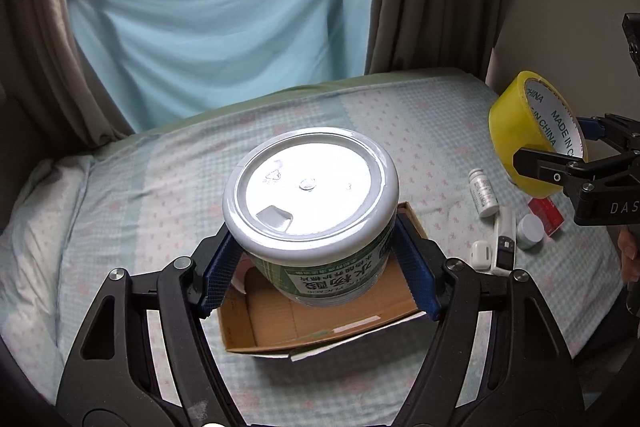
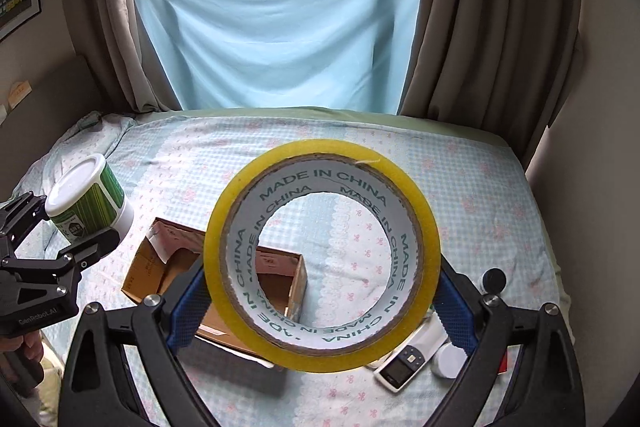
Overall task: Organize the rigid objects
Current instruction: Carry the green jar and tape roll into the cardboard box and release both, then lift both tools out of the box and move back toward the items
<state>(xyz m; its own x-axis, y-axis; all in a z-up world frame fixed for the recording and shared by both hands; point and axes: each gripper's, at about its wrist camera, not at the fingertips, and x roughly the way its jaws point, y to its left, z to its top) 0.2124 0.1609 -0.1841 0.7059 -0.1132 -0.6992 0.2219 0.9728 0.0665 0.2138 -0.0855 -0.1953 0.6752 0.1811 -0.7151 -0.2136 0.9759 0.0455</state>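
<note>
My left gripper [image 1: 316, 267] is shut on a green-and-white jar with a white lid [image 1: 312, 187], held above an open cardboard box [image 1: 320, 327] on the bed. The jar also shows in the right wrist view [image 2: 90, 199], with the left gripper [image 2: 60, 227] at far left. My right gripper [image 2: 320, 291] is shut on a yellow roll of packing tape [image 2: 322, 255], held above the bed just right of the box [image 2: 216, 267]. In the left wrist view the tape [image 1: 532, 139] and right gripper [image 1: 576, 151] are at the right edge.
On the bed right of the box lie a small white bottle [image 1: 484, 193], a white thermometer-like device [image 1: 505, 247], a white earbud case [image 1: 482, 255], a small round white jar [image 1: 530, 230] and a red packet [image 1: 546, 215]. A blue sheet and curtains hang behind the bed.
</note>
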